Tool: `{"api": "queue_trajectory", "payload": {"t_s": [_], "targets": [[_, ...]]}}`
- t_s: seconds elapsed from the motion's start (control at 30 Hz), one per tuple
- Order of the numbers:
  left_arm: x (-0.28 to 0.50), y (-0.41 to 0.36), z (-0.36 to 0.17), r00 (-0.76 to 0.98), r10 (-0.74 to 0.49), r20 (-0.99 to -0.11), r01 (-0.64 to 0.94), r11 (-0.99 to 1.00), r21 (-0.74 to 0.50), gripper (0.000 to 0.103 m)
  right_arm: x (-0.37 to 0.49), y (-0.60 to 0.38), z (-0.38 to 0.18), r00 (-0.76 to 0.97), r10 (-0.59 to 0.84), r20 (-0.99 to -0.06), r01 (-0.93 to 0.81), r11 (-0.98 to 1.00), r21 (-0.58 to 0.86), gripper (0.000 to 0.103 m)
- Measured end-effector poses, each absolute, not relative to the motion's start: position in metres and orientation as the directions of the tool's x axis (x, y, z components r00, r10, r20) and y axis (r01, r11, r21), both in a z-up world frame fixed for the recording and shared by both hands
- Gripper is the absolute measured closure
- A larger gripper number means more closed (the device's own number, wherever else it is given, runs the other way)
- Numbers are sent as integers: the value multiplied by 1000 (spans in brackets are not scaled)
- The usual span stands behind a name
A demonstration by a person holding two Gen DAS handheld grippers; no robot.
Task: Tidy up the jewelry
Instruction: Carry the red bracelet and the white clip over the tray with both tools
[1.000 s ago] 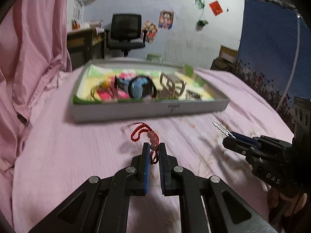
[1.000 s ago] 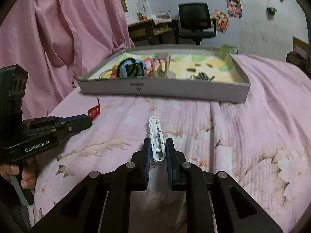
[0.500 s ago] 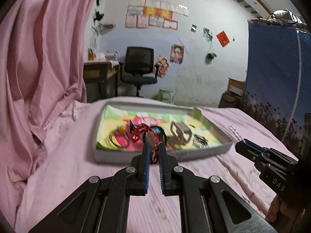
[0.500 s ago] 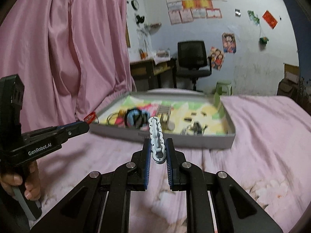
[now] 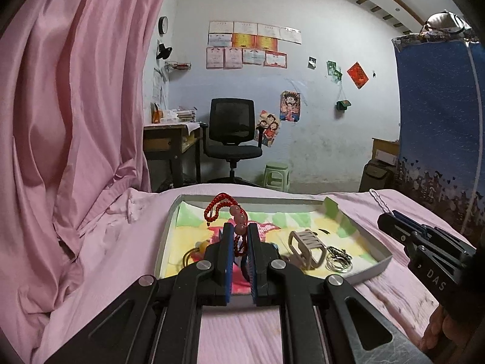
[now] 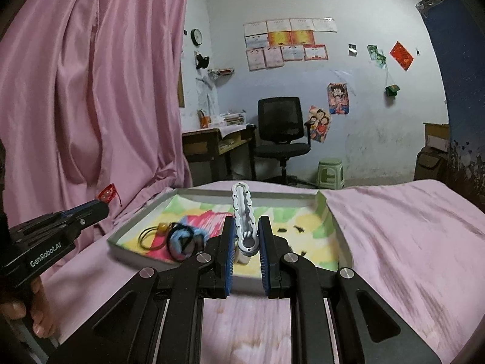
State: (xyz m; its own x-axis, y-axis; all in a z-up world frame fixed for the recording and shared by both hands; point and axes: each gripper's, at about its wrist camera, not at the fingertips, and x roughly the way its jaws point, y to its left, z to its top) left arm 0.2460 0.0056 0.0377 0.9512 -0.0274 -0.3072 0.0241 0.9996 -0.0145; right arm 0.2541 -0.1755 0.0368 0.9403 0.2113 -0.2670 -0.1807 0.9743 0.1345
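Grippers numbered two: left gripper (image 5: pixel 240 236) clenched a red beaded bracelet (image 5: pixel 225 212), right gripper (image 6: pixel 246 236) a white wavy clip (image 6: pixel 244 212), above one tray (image 6: pixel 330 212).

My black left tongs with blue pads (image 5: pixel 239 236) have a red cord bracelet with pink beads (image 5: pixel 225 212); my right ones (image 6: pixel 246 236) a pale grey-white wavy hair clip (image 6: pixel 244 212). The grey-rimmed tray (image 6: pixel 339 236) has a splashy green, yellow and pink lining, over a pink floral bedsheet (image 6: pixel 409 227).

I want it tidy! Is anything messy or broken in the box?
Nothing looks broken or spilled. The tray holds hair ties, a clip and rings lying loosely. The red bead bracelet and white hair clip are held above it.
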Motion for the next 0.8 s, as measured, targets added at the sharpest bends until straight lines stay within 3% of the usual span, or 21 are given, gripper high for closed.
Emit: {"api": "queue_trajectory", "payload": {"t_s": [0.17,0.5,0.8], "targets": [[266,2,38,952,-29,-306,27,1000,-10,94,273,-170,35,945,198,-261,-171,978,120,90],[313,0,30,922,-46,-385,32,999,-41,94,311,-166,29,938,191,-291,-166,980,110,90],[353,6,12,839,-72,-539,34,996,-81,94,351,-163,15,898,187,-399,-150,981,122,90]]}}
